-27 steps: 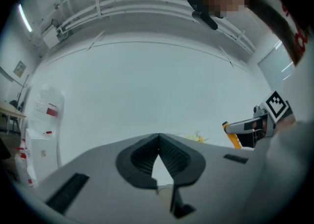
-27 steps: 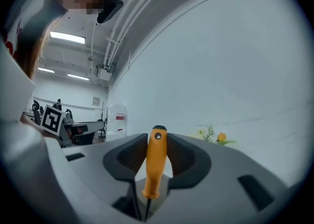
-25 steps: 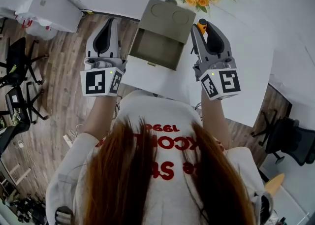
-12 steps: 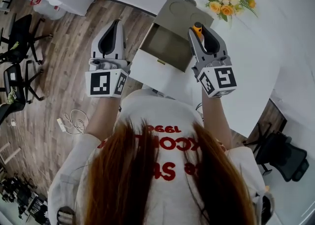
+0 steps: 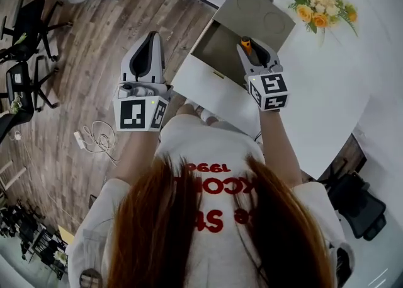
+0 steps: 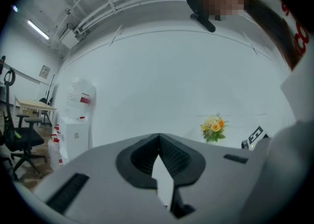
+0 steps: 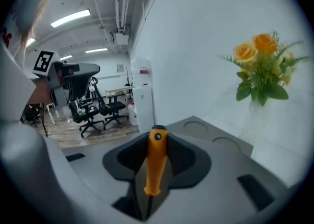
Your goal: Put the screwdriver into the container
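Right gripper [image 5: 255, 53] clamped on screwdriver [image 7: 156, 161], pads pressing orange handle, shaft hidden back between jaws. Long axis runs along jaws, handle butt leading and poking past tips. Container [image 5: 221, 46] lies just ahead of and below those tips, open cavity under them, raised lid [image 7: 216, 142] (two round recesses) beyond. Left gripper [image 5: 146, 60] closed on nothing, well off to right gripper's left, over floor [image 5: 82, 72]. Right one plainly nearer. My read: I tip it forward and down, then release inside the cavity.

Red "1996" upside down on shirt [image 5: 189, 148]
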`<state>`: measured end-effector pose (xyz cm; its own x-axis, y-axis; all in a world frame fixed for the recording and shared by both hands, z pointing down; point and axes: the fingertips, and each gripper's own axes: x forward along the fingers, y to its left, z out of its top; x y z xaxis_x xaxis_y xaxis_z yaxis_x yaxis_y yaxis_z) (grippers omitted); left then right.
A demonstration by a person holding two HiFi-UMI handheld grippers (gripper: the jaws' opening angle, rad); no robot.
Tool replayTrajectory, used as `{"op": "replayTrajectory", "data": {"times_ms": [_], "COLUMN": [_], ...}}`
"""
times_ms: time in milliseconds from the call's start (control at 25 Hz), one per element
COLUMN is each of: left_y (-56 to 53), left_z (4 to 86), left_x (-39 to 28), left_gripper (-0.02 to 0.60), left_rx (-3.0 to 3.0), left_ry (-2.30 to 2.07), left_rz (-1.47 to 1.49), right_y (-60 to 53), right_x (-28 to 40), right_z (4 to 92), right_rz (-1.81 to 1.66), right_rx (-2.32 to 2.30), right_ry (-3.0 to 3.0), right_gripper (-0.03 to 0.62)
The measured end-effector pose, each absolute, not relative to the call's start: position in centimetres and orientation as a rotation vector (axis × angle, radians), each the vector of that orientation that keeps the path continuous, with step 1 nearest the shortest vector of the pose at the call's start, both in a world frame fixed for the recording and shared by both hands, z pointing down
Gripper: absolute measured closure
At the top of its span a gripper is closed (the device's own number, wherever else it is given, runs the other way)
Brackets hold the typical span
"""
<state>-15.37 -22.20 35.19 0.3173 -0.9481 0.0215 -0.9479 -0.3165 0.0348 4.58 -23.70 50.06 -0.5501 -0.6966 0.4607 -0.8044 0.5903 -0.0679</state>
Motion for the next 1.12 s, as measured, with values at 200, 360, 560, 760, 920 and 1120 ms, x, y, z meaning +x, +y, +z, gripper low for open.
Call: {"op": "replayTrajectory", "data": {"times_ms": [200, 360, 560, 760, 920, 1120], "left_y": [-21.8, -21.6, -21.6, -21.4, -21.6, -22.4], "left_z": [36.2, 36.4, 36.8, 36.9, 36.6, 35.4], "left_x": [-16.1, -16.1, -16.3, -16.6, -16.5, -16.2], "left_gripper": [0.574, 0.574, 0.575, 0.575, 0.575, 0.575], "left_rx": [2.486, 2.481, 2.471, 2.461, 2.468, 2.495], "left_ry": [-1.820, -1.819, -1.825, -1.826, -1.827, -1.847], "left_rz": [0.031, 0.045, 0.070, 0.077, 0.066, 0.026], "right_y": [-23.6, -23.6, -23.7, -23.2, -23.8, -26.1], "right_x": [3.8, 3.5, 2.7, 2.4, 2.6, 3.3], "right_z": [53.9, 57.1, 59.6, 60.9, 58.8, 50.8], "right_rz": [0.449, 0.485, 0.501, 0.519, 0.523, 0.423], "right_rx": [1.135, 1.081, 1.005, 0.954, 0.996, 1.185], "right_ry": [-2.334, -2.230, -2.150, -2.097, -2.166, -2.383], "right_gripper": [0.471, 0.468, 0.464, 0.453, 0.447, 0.567]}}
